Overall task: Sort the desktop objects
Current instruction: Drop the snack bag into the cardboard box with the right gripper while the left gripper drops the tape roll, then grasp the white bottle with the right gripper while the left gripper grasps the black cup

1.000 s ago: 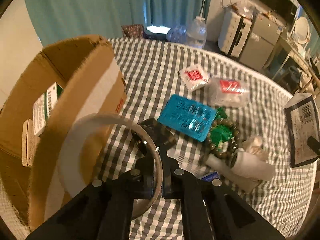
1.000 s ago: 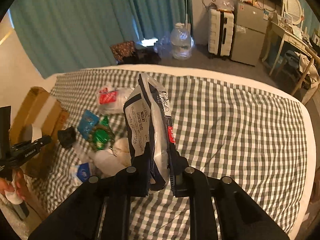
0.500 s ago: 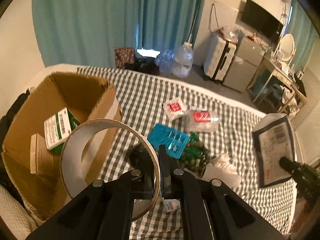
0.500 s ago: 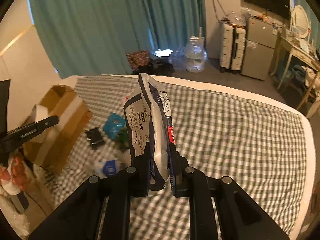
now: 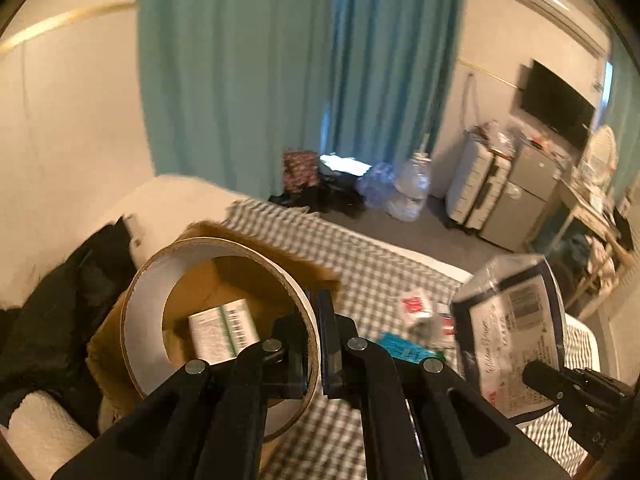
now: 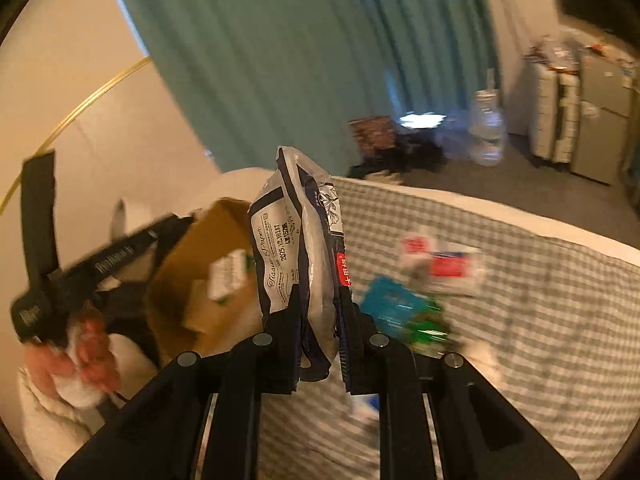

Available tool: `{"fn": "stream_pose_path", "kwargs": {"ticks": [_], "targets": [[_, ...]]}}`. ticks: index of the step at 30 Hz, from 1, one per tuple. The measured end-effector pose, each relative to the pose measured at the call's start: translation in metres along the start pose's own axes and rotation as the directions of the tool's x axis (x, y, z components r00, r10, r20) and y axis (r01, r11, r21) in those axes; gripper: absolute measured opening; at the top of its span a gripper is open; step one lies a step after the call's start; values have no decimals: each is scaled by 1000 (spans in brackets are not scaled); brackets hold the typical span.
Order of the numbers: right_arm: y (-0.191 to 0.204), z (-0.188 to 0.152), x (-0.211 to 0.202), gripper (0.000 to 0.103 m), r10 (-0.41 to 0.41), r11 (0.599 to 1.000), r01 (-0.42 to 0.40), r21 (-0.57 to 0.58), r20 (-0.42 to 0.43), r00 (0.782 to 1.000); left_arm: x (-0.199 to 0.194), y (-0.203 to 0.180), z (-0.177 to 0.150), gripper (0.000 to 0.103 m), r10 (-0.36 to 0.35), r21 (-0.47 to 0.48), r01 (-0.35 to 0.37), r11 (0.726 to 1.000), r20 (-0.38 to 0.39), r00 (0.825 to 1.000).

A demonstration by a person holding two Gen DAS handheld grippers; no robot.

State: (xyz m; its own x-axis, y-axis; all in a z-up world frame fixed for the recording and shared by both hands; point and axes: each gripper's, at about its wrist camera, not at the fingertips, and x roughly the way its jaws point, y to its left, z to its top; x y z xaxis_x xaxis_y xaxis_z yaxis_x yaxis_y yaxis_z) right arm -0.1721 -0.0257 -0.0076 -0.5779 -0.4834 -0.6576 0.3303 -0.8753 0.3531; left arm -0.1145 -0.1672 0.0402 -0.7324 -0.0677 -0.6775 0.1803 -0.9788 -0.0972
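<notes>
Left gripper [image 5: 316, 344] pinches the tape roll [image 5: 148, 300] wall nearly shut; right gripper [image 6: 318, 320] clamps what looks like a tissue pack [image 6: 296, 240].

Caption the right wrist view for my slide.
Right gripper holds a tissue pack upright above the checked cloth, cardboard box behind.

Your left gripper [image 5: 316, 344] tilts downward with its jaws pinched shut on the tape roll [image 5: 152, 300] wall. Your right gripper [image 6: 320, 320] also tilts downward, clamped on the tissue pack [image 6: 298, 240], and your left hand [image 6: 76, 360] shows wrapped around its handle.
</notes>
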Motion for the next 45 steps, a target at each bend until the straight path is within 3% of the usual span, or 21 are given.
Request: {"fn": "stream_pose_path", "kwargs": {"ticks": [3,5,10,11,12,13,14,15,17,20,23,27,32,35,38,42,45], "targets": [[31,11,39,14,62,998,-62,16,-12,998,26,38,-8,4,89,-60,-93,994,-71,994],[49,14,65,14,98,995,-98,24,-26,995,49,61,-19,4,167,-70,-180,981,-159,973],[80,21,117,18,115,993,-113,33,-56,992,78,95,-31,6,183,-124,-215,969,-228,956],[80,22,124,26,114,993,-111,50,-65,991,80,100,-31,8,177,-142,-212,967,-223,959],[81,22,128,49,124,991,-120,57,-72,990,80,102,-31,20,180,-151,-216,965,-220,959],[82,22,132,64,126,991,-122,59,-73,989,81,106,-32,51,178,-160,-215,963,-218,960],[80,22,130,77,114,992,-111,56,-55,992,83,110,-33,69,181,-171,-220,960,-218,959],[78,21,123,77,100,994,-99,50,-26,995,86,114,-32,85,184,-180,-223,958,-211,960],[69,22,111,77,61,997,-62,40,17,998,80,114,-39,85,198,-184,-230,956,-175,964],[45,20,90,77,14,999,-16,46,39,999,83,109,-41,85,188,-139,-215,967,-183,965],[19,12,63,77,-93,996,92,8,35,995,81,91,-46,85,160,-81,-177,981,-175,971],[-22,-11,23,77,-235,971,236,-40,12,972,60,43,-45,85,148,54,-144,988,-92,985],[-83,-41,-49,77,-335,942,334,26,38,941,26,-19,-49,94,121,180,-127,975,41,992],[-106,-48,-83,77,-341,938,336,90,57,938,10,-48,-55,101,88,232,-102,967,71,994],[-123,-52,-112,82,-329,937,310,161,105,938,-1,-68,-62,103,89,213,-106,971,91,992],[-137,-63,-126,82,-303,940,271,205,143,942,-5,-88,-69,103,42,163,-51,985,57,997],[-132,-63,-122,82,-305,946,282,158,148,941,0,-101,-79,103,19,172,-22,985,17,1000]]}}
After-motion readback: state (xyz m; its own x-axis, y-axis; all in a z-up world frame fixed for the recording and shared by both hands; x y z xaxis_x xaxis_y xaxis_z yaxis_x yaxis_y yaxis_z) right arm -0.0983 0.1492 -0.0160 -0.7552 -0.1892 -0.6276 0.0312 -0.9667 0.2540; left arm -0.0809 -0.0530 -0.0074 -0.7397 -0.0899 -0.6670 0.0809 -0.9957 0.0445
